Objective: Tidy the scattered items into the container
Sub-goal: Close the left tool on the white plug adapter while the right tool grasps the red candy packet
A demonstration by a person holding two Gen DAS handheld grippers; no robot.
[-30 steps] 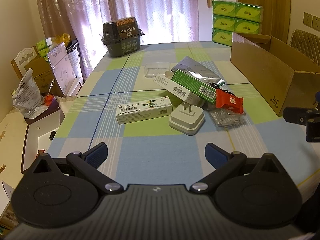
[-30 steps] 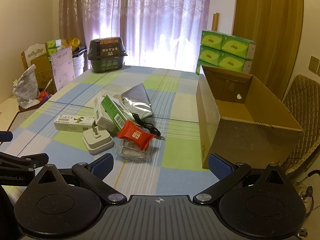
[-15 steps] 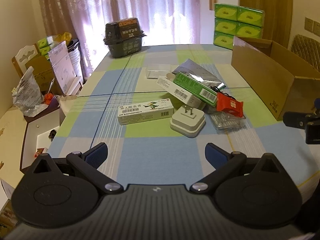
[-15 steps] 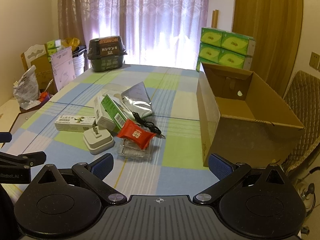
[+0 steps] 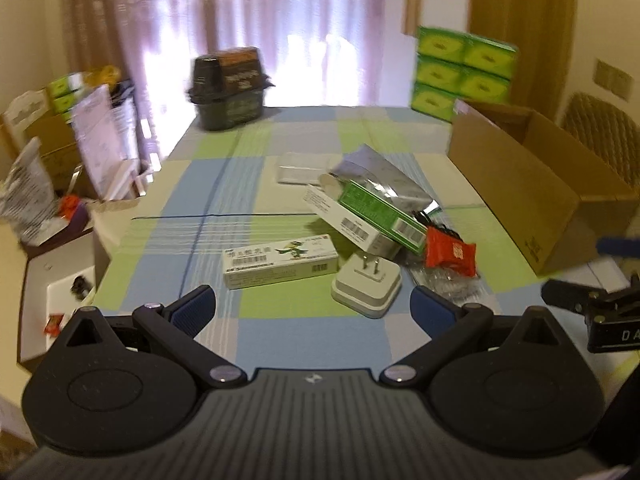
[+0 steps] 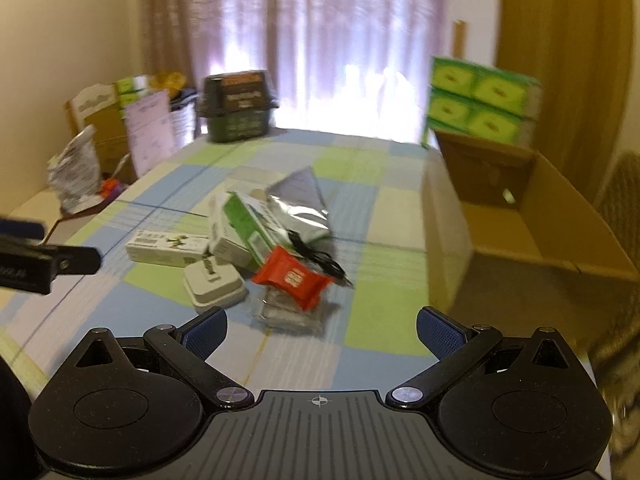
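Moved: both grippers nearer the pile; views blurred
Left gripper: spread wide, empty
Right gripper: spread wide, empty
Cardboard box: open-topped, right of pile
Red packet: crinkled, atop clear wrapper beside white plug adapter

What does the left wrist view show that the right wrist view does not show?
Only the left wrist view shows the prongs of the white plug adapter clearly and the right gripper at its edge. Only the right wrist view shows the inside of the cardboard box, apparently empty, and the left gripper at its edge. Both show the red packet, the green box, the silver pouch and the checked tablecloth.
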